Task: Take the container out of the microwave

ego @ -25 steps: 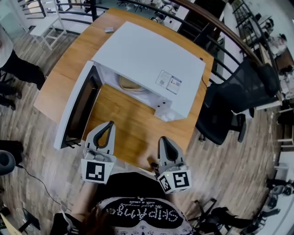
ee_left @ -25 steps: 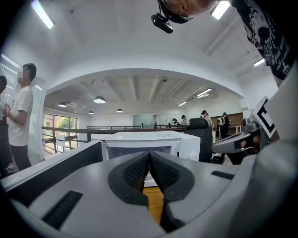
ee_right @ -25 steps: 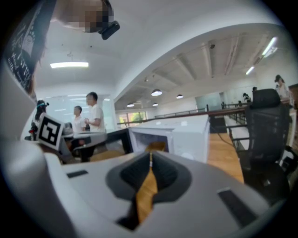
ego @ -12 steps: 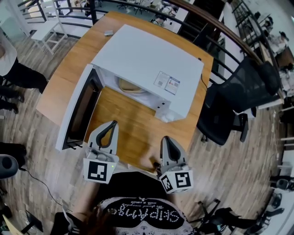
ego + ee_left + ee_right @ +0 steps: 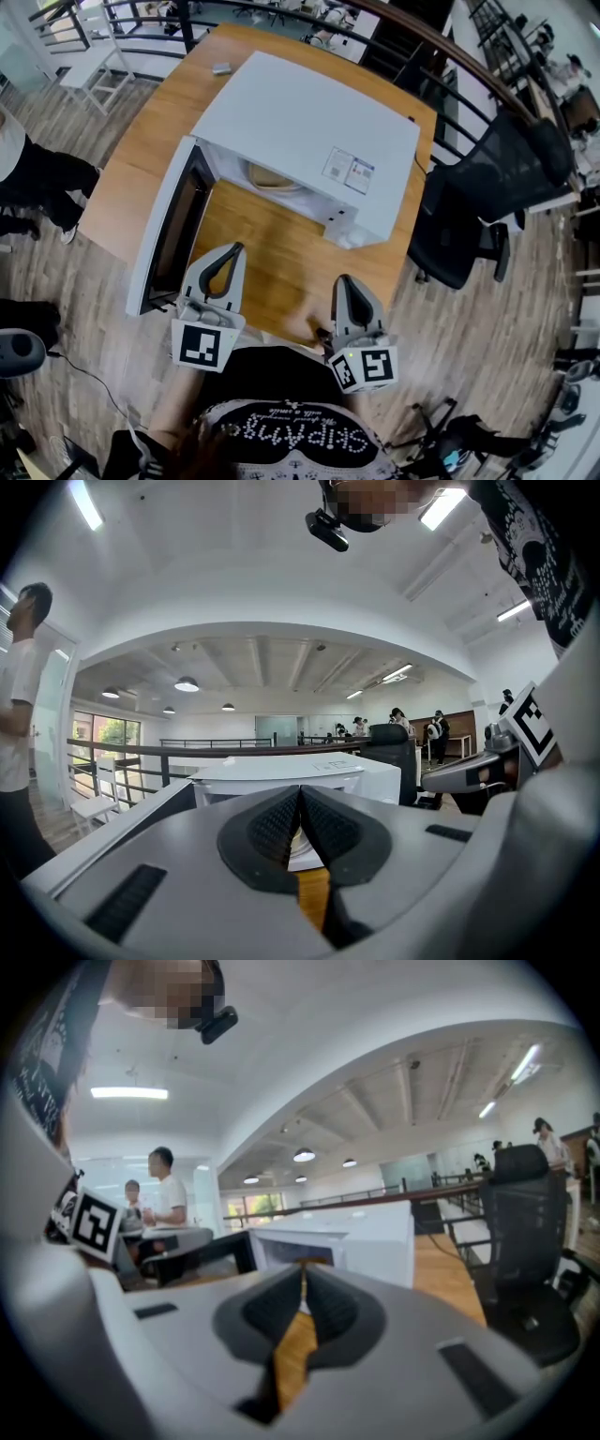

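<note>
Jaws closed and empty on left gripper (image 5: 232,251) and right gripper (image 5: 345,283), both above the counter (image 5: 272,248). Container (image 5: 270,176) sits inside the open microwave (image 5: 300,122); likely light, rigid, smooth. Pinch near rim.

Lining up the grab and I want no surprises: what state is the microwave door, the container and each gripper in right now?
microwave door: open, swung out to the left.
container: inside the microwave, not yet taken out.
left gripper: jaws together, nothing between them, short of the opening.
right gripper: jaws together, nothing between them, short of the opening.
</note>
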`<action>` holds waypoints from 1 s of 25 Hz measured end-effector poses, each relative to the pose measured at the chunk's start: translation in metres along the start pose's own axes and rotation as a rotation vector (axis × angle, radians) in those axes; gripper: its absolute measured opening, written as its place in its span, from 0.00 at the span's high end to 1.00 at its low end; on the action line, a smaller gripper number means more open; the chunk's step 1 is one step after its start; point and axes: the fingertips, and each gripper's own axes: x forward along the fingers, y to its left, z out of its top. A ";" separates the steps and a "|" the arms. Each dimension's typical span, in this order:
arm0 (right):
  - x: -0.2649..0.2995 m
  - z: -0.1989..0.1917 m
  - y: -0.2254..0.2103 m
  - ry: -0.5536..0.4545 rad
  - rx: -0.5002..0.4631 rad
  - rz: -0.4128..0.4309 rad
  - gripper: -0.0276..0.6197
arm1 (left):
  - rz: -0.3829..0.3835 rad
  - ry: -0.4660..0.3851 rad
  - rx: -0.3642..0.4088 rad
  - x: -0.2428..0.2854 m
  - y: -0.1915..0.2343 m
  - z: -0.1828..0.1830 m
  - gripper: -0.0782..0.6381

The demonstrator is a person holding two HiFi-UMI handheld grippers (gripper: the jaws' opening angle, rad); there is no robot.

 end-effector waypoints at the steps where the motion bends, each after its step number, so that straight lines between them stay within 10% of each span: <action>1: 0.001 0.001 0.001 -0.002 0.001 -0.005 0.90 | -0.004 0.001 -0.001 0.000 0.002 0.000 0.84; 25: 0.004 0.003 0.010 -0.020 -0.002 -0.066 0.90 | -0.057 0.018 0.016 0.005 0.018 -0.006 0.85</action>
